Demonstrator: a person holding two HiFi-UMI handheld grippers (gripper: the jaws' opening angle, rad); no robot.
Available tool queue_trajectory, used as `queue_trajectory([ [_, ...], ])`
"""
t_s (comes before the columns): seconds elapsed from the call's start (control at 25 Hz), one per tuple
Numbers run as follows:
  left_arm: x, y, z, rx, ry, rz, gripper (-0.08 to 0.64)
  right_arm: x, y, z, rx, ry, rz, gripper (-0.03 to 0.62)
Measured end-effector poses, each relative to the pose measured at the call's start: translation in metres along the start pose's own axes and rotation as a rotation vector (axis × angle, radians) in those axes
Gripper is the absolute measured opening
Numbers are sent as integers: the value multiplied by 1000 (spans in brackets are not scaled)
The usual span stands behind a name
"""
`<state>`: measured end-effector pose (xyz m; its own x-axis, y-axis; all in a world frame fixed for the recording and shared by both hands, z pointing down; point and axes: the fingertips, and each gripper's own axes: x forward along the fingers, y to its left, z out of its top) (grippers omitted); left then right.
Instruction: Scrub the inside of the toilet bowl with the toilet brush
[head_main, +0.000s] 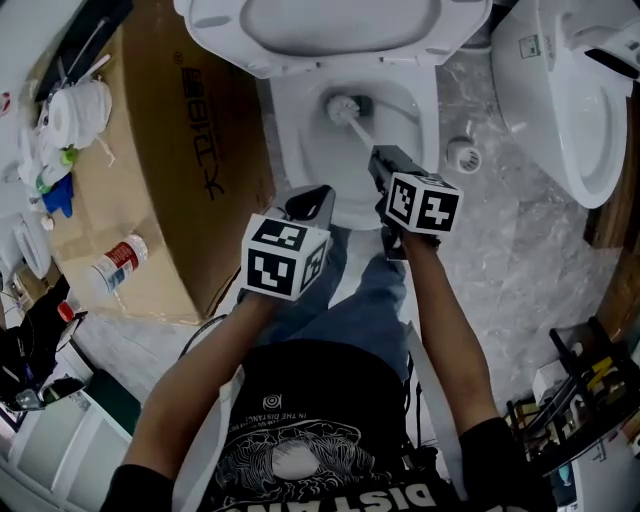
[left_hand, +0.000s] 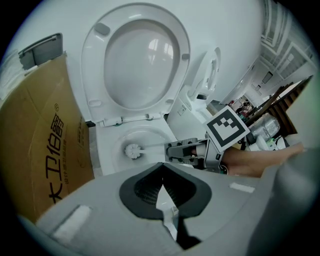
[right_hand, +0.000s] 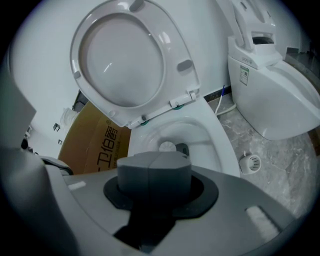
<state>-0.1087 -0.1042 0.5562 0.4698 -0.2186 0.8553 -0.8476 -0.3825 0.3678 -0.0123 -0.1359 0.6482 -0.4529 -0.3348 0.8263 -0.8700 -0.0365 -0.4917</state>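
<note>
The white toilet bowl stands open, with its seat and lid raised. Down in the bowl, near the drain, is the toilet brush's white head, which also shows in the left gripper view and the right gripper view. Its thin handle runs back to my right gripper, which is shut on it over the bowl's front right. My left gripper hangs by the front rim, jaws shut and holding nothing. From there the right gripper is seen gripping the handle.
A big cardboard box leans against the toilet's left side, with a bottle lying on it. A second toilet stands at the right. A small round white holder sits on the marble floor between them. A dark rack is at lower right.
</note>
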Motion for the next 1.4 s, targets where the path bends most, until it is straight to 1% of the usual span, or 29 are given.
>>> queue_trajectory([
  [0.16, -1, -7, 4, 6, -13, -13, 2, -7, -14, 9, 4, -17, -24, 150],
  [0.36, -3, -15, -4, -7, -16, -10, 2, -23, -33, 9, -2, -25, -55, 150],
  [0.52, -2, -27, -10, -13, -24, -12, 2, -39, -49, -2, -9, -13, -82, 150],
  [0.72, 0, -41, -15, -24, -40, -14, 0, -56, -59, -29, -1, 13, -91, 150],
  [0.96, 0, -49, -22, -33, -40, -15, 2, -63, -56, -69, 9, 70, -79, 150],
  [1.12, -1, -45, -23, -30, -33, -9, 2, -56, -41, -86, 11, 95, -39, 150],
  [1.24, -3, -37, -23, -35, -31, 2, 2, -44, -25, -87, 12, 92, 4, 150],
  [1.4, -5, -24, -21, -41, -30, 18, 2, -30, -15, -70, 29, 69, 8, 150],
])
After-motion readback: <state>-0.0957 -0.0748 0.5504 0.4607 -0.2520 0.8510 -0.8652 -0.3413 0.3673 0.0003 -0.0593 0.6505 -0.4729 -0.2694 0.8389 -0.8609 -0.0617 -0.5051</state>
